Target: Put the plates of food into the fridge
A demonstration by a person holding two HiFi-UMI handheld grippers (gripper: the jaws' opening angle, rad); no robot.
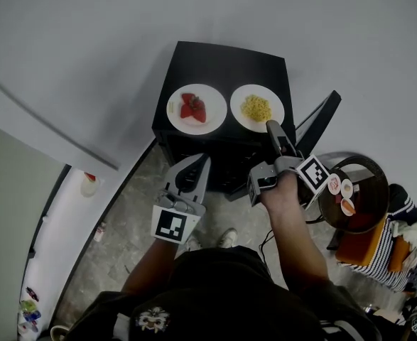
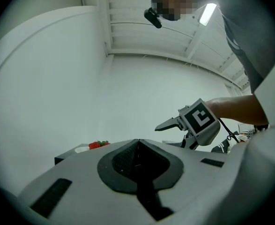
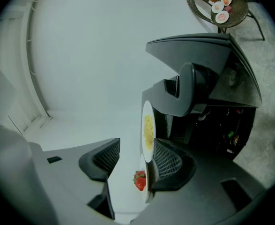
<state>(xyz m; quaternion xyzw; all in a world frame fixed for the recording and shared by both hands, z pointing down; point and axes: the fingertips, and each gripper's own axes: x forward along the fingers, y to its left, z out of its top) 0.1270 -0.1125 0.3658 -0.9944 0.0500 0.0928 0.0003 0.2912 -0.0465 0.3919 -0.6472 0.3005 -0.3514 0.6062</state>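
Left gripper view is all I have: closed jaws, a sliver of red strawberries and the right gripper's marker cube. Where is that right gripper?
Observer: The right gripper is at the near rim of the round white plate of yellow noodles. Its jaws are apart, with nothing gripped yet.
Operator: And the red strawberries?
Observer: They lie on a second round white plate, left of the noodle plate. Both plates sit on top of the black fridge.
Operator: Is the fridge open?
Observer: Yes, its black door stands swung open on the right side.
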